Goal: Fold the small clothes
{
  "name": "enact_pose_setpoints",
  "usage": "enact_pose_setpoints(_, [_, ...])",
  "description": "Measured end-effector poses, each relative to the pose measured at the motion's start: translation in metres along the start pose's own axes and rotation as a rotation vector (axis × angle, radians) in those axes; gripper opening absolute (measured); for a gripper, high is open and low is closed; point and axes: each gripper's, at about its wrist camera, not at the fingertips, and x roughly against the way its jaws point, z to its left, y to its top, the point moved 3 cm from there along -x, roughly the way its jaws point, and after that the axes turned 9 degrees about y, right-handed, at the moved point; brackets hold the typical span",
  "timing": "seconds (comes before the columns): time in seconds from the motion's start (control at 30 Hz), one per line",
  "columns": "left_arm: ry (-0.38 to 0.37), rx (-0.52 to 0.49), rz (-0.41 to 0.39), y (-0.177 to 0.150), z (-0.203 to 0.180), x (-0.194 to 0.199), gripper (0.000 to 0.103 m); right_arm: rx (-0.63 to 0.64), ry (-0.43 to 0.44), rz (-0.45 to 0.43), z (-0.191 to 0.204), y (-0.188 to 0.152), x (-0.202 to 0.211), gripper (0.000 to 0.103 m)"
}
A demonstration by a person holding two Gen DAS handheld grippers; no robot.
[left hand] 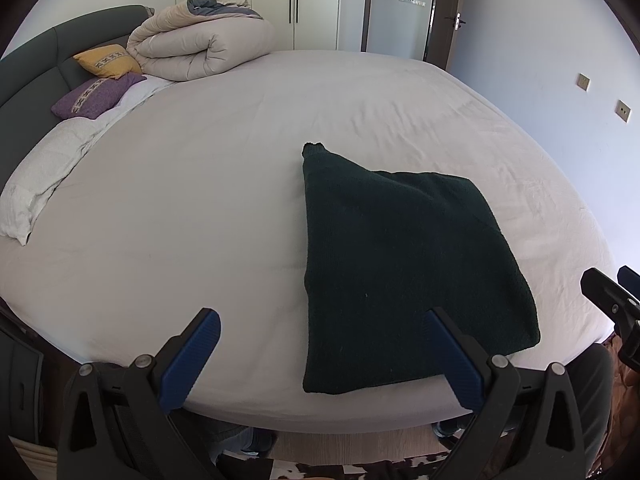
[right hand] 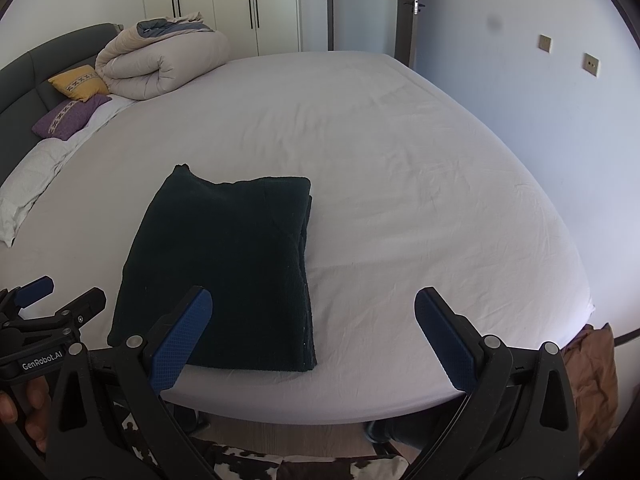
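A dark green knitted garment [left hand: 400, 264] lies folded flat on the white bed sheet [left hand: 200, 184], near the bed's front edge. It also shows in the right wrist view [right hand: 228, 268], with folded layers along its right edge. My left gripper [left hand: 320, 320] is open and empty, held above the front edge, its right finger over the garment's near part. My right gripper [right hand: 312, 304] is open and empty, its left finger over the garment's near right corner. Neither touches the cloth. The left gripper also appears at the left edge of the right wrist view [right hand: 60, 296].
A rolled beige duvet [left hand: 200, 44] sits at the far left of the bed by the dark headboard [left hand: 32, 60]. A yellow cushion [left hand: 106, 62], a purple cushion [left hand: 94, 94] and a white pillow [left hand: 44, 172] lie along the left side. A wall [left hand: 540, 60] runs along the right.
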Motion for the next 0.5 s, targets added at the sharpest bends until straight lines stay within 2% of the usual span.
enact_pose_setpoints(0.5, [0.000,0.000,0.000,-0.0001,-0.0002,0.0002,0.103,0.000,0.000,0.002,0.0008,-0.0017,-0.0023,0.103])
